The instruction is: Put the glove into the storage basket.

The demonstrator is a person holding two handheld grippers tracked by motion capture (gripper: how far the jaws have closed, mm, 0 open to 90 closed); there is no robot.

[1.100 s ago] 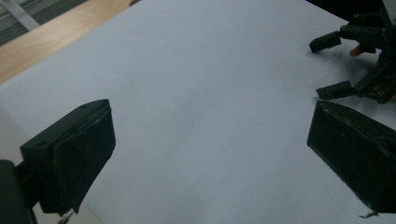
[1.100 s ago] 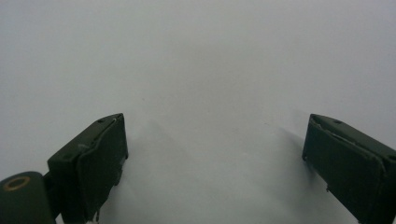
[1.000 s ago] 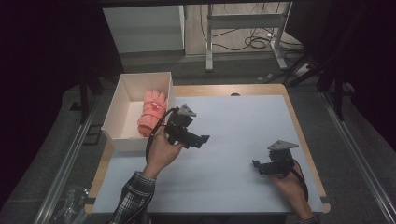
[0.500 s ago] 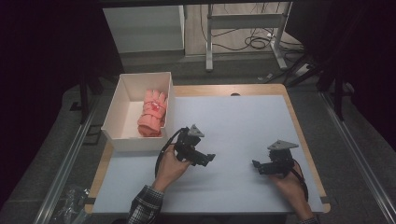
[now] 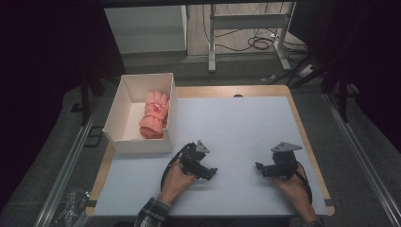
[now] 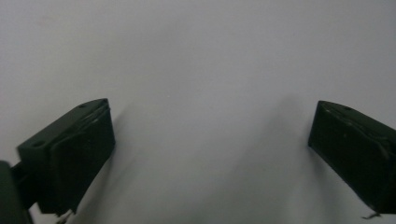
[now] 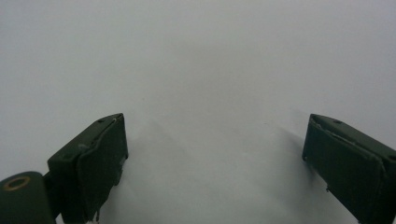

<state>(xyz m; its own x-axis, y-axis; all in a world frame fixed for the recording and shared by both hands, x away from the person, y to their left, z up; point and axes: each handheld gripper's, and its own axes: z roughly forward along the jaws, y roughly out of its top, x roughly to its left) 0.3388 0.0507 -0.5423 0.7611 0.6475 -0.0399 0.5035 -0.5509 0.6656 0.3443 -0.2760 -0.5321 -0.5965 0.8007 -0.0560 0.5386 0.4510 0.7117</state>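
A folded pink-orange glove (image 5: 155,115) lies inside a white open box (image 5: 119,124) at the table's left side. My left gripper (image 5: 213,172) rests low over the white table near the front, right of the box; in the left gripper view its jaws stand wide apart around bare table (image 6: 210,126). My right gripper (image 5: 258,168) sits low at the front right, pointing left; the right gripper view has its jaws wide apart with bare white surface (image 7: 212,140) between them. Neither holds anything.
The white table top (image 5: 236,123) has a wooden rim. A white cabinet (image 5: 146,28) and a metal frame with cables (image 5: 250,33) stand on the floor beyond the far edge. A plastic bag (image 5: 71,208) lies on the floor at lower left.
My left gripper has drawn back from beside the box toward the front of the table and lowered close to the surface. The right gripper has stayed put.
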